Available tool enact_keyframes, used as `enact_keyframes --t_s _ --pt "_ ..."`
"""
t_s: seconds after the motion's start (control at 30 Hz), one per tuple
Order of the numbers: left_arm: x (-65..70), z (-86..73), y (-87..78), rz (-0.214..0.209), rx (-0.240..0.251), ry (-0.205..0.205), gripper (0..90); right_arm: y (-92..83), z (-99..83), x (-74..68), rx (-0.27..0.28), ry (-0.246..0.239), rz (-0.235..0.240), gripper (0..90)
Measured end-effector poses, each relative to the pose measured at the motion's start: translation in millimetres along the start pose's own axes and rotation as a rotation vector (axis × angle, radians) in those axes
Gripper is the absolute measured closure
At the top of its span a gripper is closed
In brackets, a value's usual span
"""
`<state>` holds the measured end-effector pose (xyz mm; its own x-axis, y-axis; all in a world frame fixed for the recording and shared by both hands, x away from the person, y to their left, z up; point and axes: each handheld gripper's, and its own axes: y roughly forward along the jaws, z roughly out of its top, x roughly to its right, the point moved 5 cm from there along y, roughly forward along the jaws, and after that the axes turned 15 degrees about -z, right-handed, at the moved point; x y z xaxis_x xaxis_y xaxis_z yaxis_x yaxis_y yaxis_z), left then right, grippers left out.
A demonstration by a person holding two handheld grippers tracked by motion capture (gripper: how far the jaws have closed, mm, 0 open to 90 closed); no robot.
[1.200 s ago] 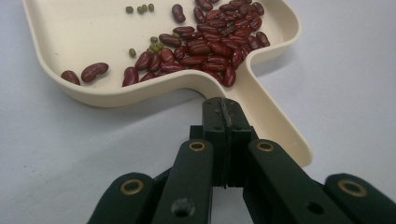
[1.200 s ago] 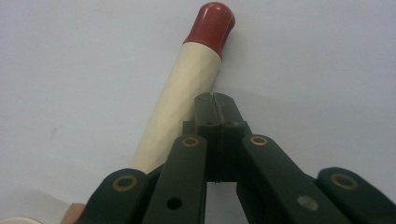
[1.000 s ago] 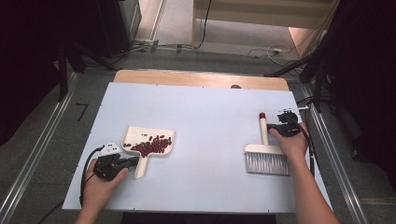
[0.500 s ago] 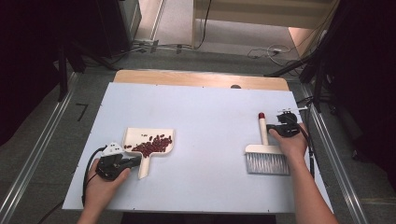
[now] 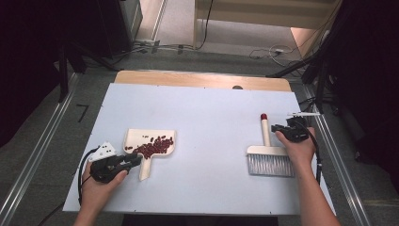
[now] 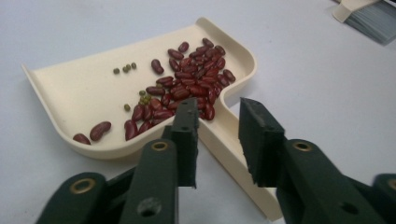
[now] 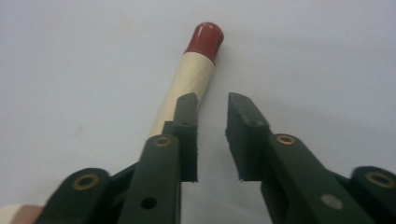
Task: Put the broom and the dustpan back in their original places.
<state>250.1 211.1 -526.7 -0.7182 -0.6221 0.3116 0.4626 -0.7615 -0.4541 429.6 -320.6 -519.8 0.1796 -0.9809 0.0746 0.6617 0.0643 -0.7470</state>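
Observation:
A cream dustpan (image 5: 139, 139) lies on the white table at the left, holding a heap of red beans (image 5: 155, 146) and a few small green ones (image 6: 125, 69). My left gripper (image 6: 219, 126) sits at its handle (image 6: 233, 154). The jaws have just been opening and stand apart, with the handle lying between and below them, unpressed. At the right lies a brush (image 5: 270, 163) with grey bristles and a cream handle (image 7: 187, 79) capped in red. My right gripper (image 7: 212, 121) has also just been opening. The brush handle lies just outside its left jaw, and bare table shows in the gap.
The white table top (image 5: 211, 108) has a wooden strip (image 5: 202, 79) along its far edge. Metal rails (image 5: 42, 150) run along both sides. Cables (image 5: 263, 52) lie on the floor beyond the table. The brush's bristles (image 6: 373, 21) show far off in the left gripper view.
Both hands stay where they were. The dustpan and the brush lie in the same places.

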Motion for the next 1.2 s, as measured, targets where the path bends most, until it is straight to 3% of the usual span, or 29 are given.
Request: enact_keyframes --t_s 0.23,0.33,0.4,0.53,0.8,1.2 --pt "2.0 5.1 -4.4 0.014 0.058 0.019 45.5 -24.8 -4.1 -2.1 0.111 -0.006 0.066 42.5" --pt "2.2 6.3 -5.3 0.010 0.074 0.021 33.1 -33.5 -7.8 -5.0 0.145 -0.009 0.108 23.9" --pt "2.3 6.7 -6.0 0.012 0.086 0.023 26.9 -37.4 -11.0 -7.8 0.151 -0.019 0.107 11.5" --pt "2.4 7.8 -7.9 0.012 0.102 0.024 16.3 -47.2 -18.3 -12.1 0.189 -0.030 0.133 0.3" --pt "0.5 8.2 -13.0 -0.006 0.141 0.015 1.0 -68.7 -34.4 -13.8 0.280 -0.022 0.163 0.0" --pt "-0.4 8.6 -18.5 -0.004 0.180 0.029 0.0 -90.6 -60.9 -13.4 0.334 -0.025 0.176 0.0"
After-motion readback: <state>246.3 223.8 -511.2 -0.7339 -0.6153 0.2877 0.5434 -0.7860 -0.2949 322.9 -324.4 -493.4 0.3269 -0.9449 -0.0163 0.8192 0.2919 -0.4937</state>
